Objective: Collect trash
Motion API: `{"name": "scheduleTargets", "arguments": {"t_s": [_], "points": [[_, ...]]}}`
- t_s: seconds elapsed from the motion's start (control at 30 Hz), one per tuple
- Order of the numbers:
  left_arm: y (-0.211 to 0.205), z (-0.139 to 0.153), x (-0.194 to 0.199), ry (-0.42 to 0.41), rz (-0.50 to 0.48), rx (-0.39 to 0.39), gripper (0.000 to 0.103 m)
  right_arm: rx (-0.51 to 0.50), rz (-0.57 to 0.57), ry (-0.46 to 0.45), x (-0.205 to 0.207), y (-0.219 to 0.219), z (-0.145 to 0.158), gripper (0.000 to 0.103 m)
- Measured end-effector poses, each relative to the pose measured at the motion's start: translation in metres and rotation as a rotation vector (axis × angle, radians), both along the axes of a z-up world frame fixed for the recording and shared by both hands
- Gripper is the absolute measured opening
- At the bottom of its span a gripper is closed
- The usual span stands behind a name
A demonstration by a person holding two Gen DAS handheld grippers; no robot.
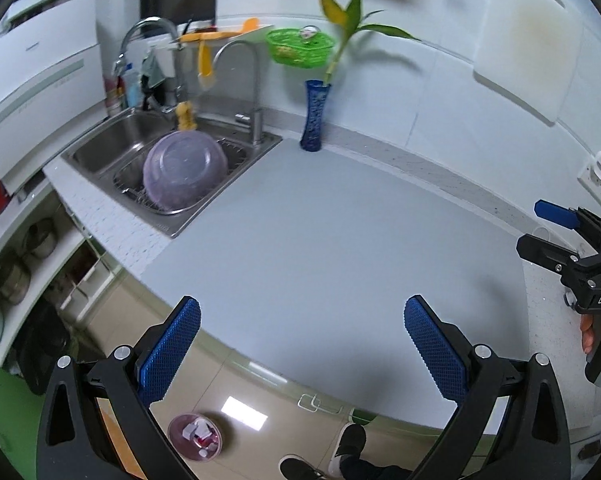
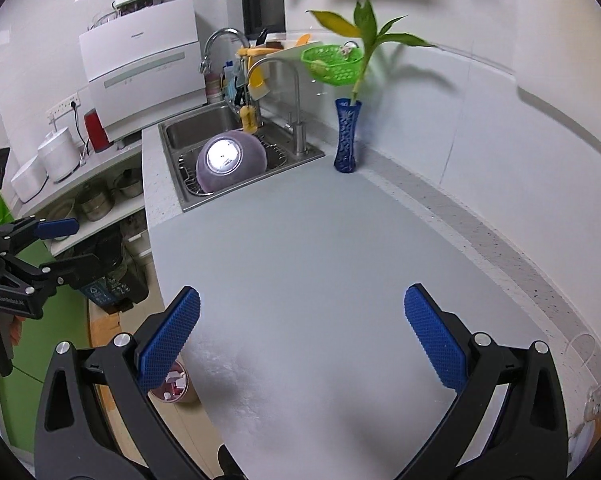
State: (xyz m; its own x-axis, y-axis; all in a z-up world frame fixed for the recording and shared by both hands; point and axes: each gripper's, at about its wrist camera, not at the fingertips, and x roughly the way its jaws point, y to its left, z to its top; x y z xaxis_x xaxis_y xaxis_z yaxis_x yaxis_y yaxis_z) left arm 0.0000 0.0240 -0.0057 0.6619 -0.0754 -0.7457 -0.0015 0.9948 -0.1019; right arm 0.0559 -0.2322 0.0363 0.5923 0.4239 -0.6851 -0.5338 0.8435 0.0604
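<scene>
Our left gripper (image 1: 300, 340) hangs over the near edge of the grey countertop (image 1: 320, 220), jaws spread wide, nothing between the blue pads (image 1: 172, 352). Our right gripper (image 2: 302, 336) sits the same way — jaws wide apart, empty, only bare counter between them.

The task's thing we can make out is a small trash bin (image 1: 195, 437) on the floor, pinkish, with white and red scraps inside. From the left wrist it lies below and behind the left pad, off the counter edge, well apart from the jaws. From the right wrist the same bin (image 2: 172, 386) peeks out just under the left pad, partly hidden by it, beside the counter's edge. We see no loose trash on the counter between either set of jaws.

Ahead of both jaws and well apart: a blue vase (image 1: 314, 116) holding a green stalk, standing upright against the wall. Ahead and to the left, a steel sink (image 1: 112, 140) with a purple bowl (image 1: 184, 174) turned over in a wire rack. A green basket (image 1: 300, 46) hangs on the wall above the vase's left side.

At the right edge of the left wrist view the right gripper shows side-on, fingers of a hand (image 1: 598, 330) on its grip — the other view shows the left one likewise at far left.
</scene>
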Motion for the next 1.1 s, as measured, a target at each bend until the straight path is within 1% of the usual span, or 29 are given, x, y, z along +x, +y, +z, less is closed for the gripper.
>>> {"name": "scheduleTargets", "arguments": {"t_s": [0.1,0.23,0.33,0.47,0.53,0.7,0.77,0.9,1.1], "points": [[-0.014,0.003,0.005,-0.006,-0.013,0.023,0.098,0.008,-0.001,-0.006,0.002,-0.008,0.004,0.1],[-0.024,0.004,0.012,0.009,-0.019,0.017,0.098,0.019,0.004,-0.006,0.007,-0.012,0.006,0.1],[-0.029,0.004,0.014,0.012,-0.005,0.043,0.098,0.021,0.014,-0.006,0.009,-0.013,0.007,0.1],[-0.031,0.003,0.017,0.026,-0.006,0.009,0.098,0.026,0.025,-0.004,0.009,-0.014,0.007,0.1],[-0.032,0.002,0.019,0.038,0.004,0.005,0.098,0.028,0.029,-0.005,0.01,-0.015,0.007,0.1],[-0.037,0.001,0.019,0.045,0.033,0.065,0.098,0.028,0.034,-0.006,0.012,-0.015,0.007,0.1],[-0.037,0.001,0.018,0.044,0.029,0.055,0.098,0.029,0.037,-0.006,0.013,-0.015,0.007,0.1],[-0.034,-0.001,0.017,0.052,0.026,0.005,0.098,0.032,0.044,-0.003,0.015,-0.014,0.006,0.1],[-0.029,-0.001,0.016,0.045,0.034,-0.01,0.098,0.03,0.051,-0.004,0.016,-0.011,0.006,0.1]]}}
